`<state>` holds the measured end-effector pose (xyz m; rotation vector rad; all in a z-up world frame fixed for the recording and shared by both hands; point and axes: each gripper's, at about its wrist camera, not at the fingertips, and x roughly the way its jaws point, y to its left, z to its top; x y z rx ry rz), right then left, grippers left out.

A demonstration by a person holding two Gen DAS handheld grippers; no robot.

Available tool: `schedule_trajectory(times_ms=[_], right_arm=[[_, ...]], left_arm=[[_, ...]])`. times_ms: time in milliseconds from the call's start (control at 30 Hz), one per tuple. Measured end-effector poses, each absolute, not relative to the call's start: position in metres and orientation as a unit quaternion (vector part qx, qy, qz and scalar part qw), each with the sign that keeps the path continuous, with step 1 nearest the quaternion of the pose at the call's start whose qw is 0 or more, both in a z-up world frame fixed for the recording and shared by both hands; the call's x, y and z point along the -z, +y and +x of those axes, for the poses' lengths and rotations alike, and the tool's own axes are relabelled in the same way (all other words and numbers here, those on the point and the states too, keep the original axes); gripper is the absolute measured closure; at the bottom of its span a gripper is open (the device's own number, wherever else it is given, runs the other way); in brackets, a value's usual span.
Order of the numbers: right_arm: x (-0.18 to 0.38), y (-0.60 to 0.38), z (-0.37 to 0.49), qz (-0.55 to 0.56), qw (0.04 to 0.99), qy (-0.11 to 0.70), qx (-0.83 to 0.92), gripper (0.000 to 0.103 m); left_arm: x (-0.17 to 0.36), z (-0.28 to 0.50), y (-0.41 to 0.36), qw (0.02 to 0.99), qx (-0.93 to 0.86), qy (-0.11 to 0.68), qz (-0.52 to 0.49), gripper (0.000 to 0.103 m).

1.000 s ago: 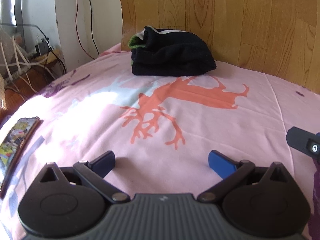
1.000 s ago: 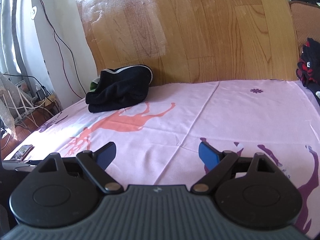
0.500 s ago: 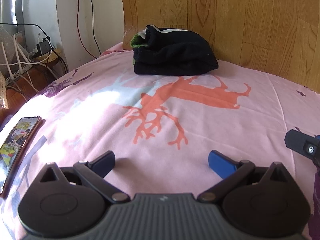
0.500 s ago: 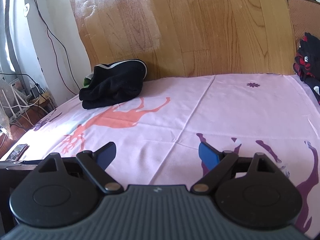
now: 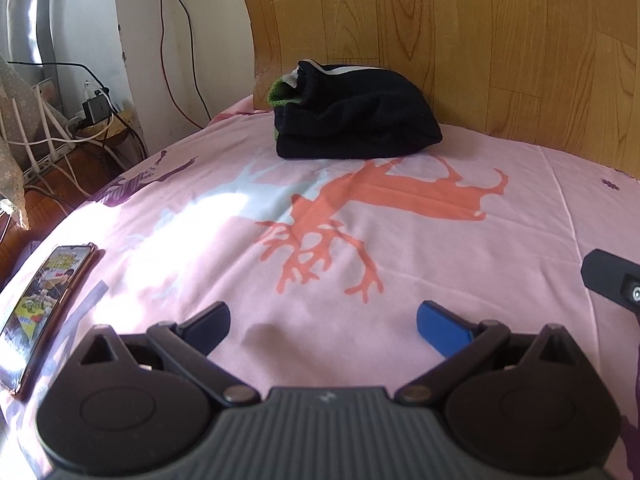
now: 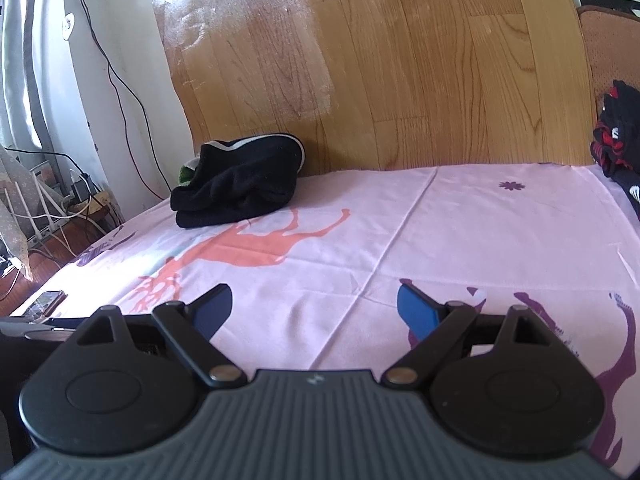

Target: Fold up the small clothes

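Note:
A stack of folded black clothes (image 5: 354,120) with a green piece at its left edge lies at the far side of the pink bedsheet (image 5: 420,248), against the wooden headboard; it also shows in the right wrist view (image 6: 240,182). My left gripper (image 5: 323,322) is open and empty, low over the sheet, well short of the stack. My right gripper (image 6: 314,312) is open and empty over the sheet (image 6: 460,232). A black and red pile of clothes (image 6: 618,140) sits at the far right edge of the bed.
A phone (image 5: 44,304) lies on the sheet at the left edge. The wooden headboard (image 6: 400,72) bounds the far side. Cables and a power strip (image 5: 64,136) lie on the floor to the left. Part of the right gripper (image 5: 612,280) shows at the left view's right edge.
Both grippers have drawn slightly toward the headboard and swung a little, so the black stack sits closer in view. Both stay open and empty.

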<state>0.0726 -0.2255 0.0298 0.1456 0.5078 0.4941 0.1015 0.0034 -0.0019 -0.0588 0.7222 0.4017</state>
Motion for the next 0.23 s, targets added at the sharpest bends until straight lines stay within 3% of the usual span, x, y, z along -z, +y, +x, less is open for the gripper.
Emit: schedule_trajectory(times_ms=[233], right_arm=[[-0.0308, -0.2237, 0.0694, 0.065, 0.937, 0.237, -0.248, 0.011]], left_arm=[[0.0026, 0.1017, 0.0057, 0.918, -0.179, 0.352, -0.031, 0.0]])
